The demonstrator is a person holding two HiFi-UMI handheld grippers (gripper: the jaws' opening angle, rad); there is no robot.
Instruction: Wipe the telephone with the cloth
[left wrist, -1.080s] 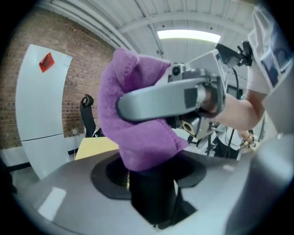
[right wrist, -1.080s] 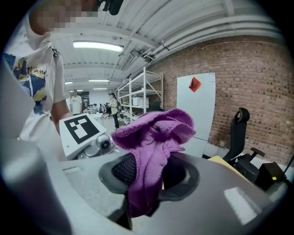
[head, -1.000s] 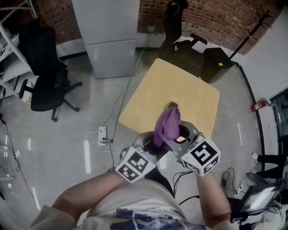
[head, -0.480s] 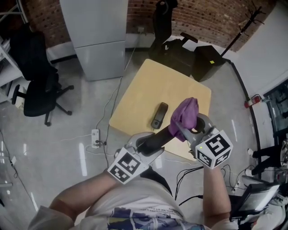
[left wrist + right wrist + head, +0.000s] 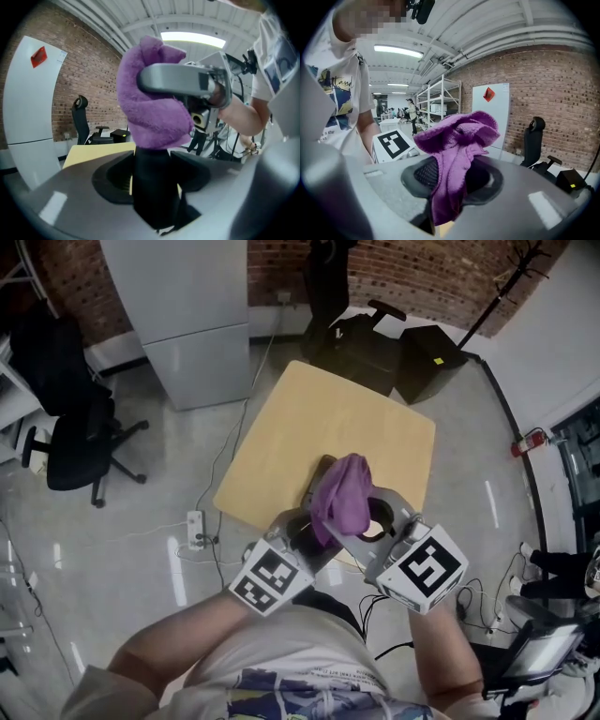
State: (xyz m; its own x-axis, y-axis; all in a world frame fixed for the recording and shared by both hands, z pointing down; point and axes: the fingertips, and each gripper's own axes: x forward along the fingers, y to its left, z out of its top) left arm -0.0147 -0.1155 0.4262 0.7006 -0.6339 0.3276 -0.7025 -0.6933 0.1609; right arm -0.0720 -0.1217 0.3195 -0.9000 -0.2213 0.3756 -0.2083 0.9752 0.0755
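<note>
My left gripper (image 5: 305,529) is shut on a black telephone handset (image 5: 152,187), which stands upright between its jaws above the near edge of the wooden table (image 5: 309,418). My right gripper (image 5: 368,519) is shut on a purple cloth (image 5: 342,498). The bunched cloth (image 5: 150,108) lies against the handset's upper part and hides most of it. In the head view only the handset's far tip (image 5: 320,472) shows beside the cloth. In the right gripper view the cloth (image 5: 457,154) hangs out of the jaws, and the left gripper's marker cube (image 5: 393,143) shows beside it.
A grey cabinet (image 5: 187,315) stands beyond the table at the left. Black cases (image 5: 375,348) sit behind the table. An office chair (image 5: 70,427) is far left. A power strip (image 5: 195,521) and cables lie on the floor left of the table.
The cloth covered the handset a second ago. It then swung right and bared the handset. Now it has come back left over it. Both grippers shifted slightly.
</note>
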